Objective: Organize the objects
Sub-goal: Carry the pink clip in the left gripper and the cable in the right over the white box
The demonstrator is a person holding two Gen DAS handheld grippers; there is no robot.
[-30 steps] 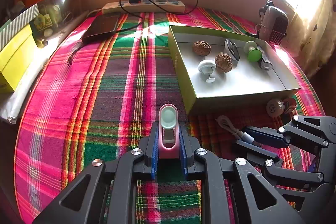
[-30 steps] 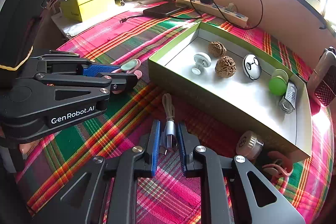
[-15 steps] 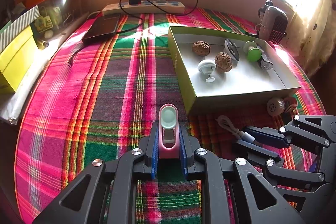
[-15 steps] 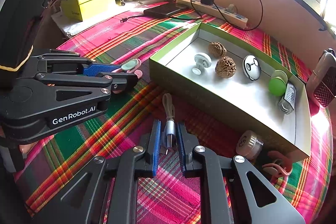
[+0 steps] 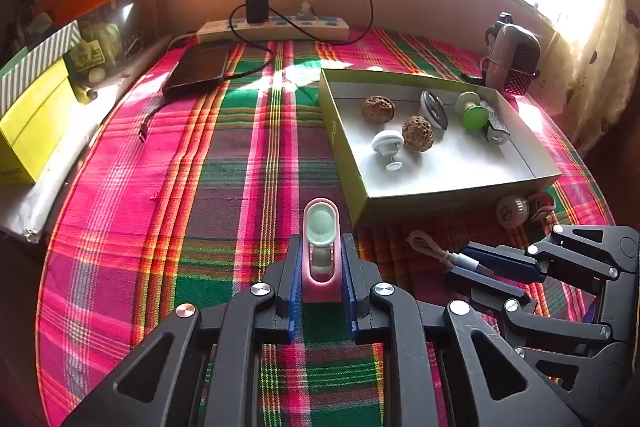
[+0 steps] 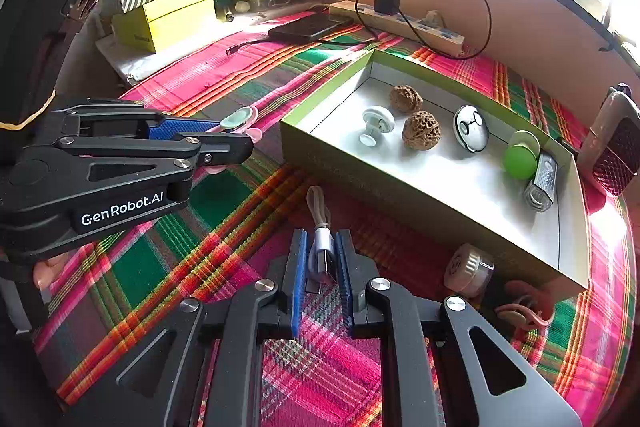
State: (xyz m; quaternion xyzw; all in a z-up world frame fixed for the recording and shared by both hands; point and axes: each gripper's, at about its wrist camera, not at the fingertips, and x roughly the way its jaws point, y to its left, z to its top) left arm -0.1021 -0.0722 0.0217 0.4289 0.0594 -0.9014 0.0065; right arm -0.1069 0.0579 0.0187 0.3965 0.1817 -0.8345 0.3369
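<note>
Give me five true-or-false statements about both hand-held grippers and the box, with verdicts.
1. The left hand-held gripper is shut on a pink clip. True.
2. The right hand-held gripper is open and holds nothing. False: it is shut on a cable.
3. Two walnuts lie in the box. True.
4. The green knob lies on the cloth. False: it is in the box.
5. The box has a lid on. False: it is open.
</note>
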